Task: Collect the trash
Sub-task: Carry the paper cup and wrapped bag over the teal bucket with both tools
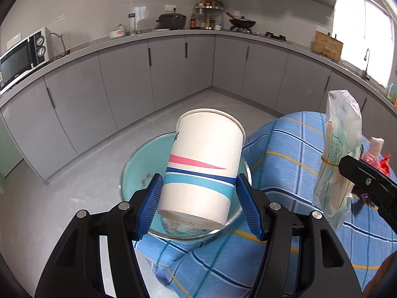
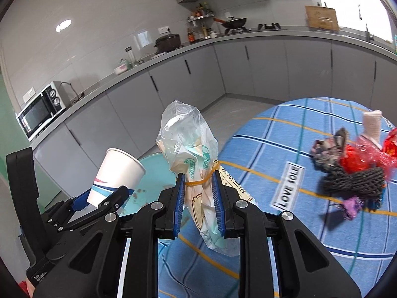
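My left gripper (image 1: 198,198) holds a white paper cup (image 1: 203,166) with pink and blue stripes, tilted over a teal bowl (image 1: 134,173) at the table's edge; the right pad stands slightly off the cup. The cup (image 2: 116,173) and bowl (image 2: 153,176) also show in the right wrist view. My right gripper (image 2: 198,198) is shut on a clear plastic bag (image 2: 196,164) bound with a yellow rubber band, held above the table. The bag (image 1: 340,159) shows in the left wrist view too.
A round table with a blue checked cloth (image 2: 285,149) carries a heap of trash: red wrapper (image 2: 359,156), black netting (image 2: 354,181), a crumpled dark wrapper (image 2: 327,149), a white roll (image 2: 372,126). Grey kitchen cabinets (image 1: 129,79) and a microwave (image 1: 22,57) line the walls.
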Motion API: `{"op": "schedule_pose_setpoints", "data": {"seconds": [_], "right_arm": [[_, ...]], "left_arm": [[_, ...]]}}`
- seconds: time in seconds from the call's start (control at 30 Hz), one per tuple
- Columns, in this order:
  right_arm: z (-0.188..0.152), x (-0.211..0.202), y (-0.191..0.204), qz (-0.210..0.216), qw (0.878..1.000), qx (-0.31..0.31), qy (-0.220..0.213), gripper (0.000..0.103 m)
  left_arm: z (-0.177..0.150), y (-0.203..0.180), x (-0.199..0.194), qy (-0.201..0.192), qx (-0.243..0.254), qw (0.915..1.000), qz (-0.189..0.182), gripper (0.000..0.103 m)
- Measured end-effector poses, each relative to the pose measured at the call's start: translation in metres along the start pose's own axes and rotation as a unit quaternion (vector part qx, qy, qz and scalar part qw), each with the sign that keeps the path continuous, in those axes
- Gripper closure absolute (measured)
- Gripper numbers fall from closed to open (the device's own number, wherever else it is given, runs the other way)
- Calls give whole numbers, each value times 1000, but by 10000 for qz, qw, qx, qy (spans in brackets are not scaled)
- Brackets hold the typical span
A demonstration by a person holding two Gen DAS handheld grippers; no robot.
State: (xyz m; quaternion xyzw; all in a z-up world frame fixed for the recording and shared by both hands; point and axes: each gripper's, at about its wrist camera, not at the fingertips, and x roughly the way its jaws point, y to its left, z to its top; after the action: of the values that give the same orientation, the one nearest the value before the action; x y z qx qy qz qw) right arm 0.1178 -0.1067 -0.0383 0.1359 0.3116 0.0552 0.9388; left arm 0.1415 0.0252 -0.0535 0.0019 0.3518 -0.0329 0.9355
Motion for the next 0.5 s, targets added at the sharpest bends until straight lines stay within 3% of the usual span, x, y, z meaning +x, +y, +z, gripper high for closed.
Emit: {"op": "schedule_pose_setpoints", "data": {"seconds": [0.5], "right_arm": [[7,54,43,382,9987,-74,325,80]], "left_arm": [[5,50,33,210,-325,9987,321,43]]}}
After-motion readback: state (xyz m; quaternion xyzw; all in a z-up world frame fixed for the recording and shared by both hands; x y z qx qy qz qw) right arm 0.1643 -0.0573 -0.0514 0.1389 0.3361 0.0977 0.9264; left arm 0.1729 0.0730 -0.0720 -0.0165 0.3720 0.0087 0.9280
